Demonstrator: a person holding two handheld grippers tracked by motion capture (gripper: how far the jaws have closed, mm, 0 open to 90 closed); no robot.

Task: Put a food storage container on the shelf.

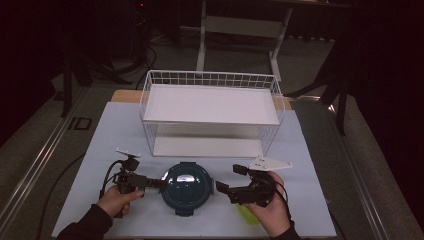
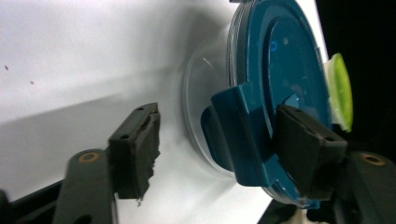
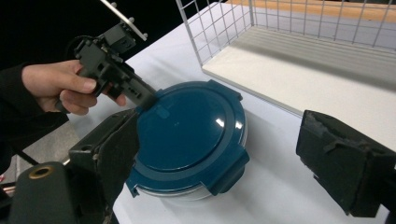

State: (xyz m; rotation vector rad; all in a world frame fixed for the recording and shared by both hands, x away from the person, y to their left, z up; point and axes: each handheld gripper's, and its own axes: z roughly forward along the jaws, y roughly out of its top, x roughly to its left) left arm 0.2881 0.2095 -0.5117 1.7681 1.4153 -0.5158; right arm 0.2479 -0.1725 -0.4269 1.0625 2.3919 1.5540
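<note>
1. Round container (image 1: pixel 186 187) sits at the near middle of the table, btwn both grippers: clear plastic bowl w/ a glossy teal snap-on lid (image 3: pixel 187 130), four clip tabs round the rim.
2. Left gripper (image 1: pixel 152 183) at the container's left edge, jaws wide; in the left gripper view one pad (image 2: pixel 306 147) lies against the lid top by a clip tab (image 2: pixel 245 135), the other pad off to the side over bare table.
3. Right gripper (image 1: pixel 227 187) just right of the container, jaws wide, not touching it.
4. Yellow-green thing (image 1: pixel 247 214) near the right hand (image 1: pixel 270 212), mostly hidden under it; can't tell what it is.
5. White wire basket-shelf (image 1: pixel 210 112) stands farther back, two flat white levels.
6. Table top (image 1: pixel 115 135) smooth, pale white sheet; wood edge peeks out at the far corners.
7. Room dark; grey floor, table legs at far back.
</note>
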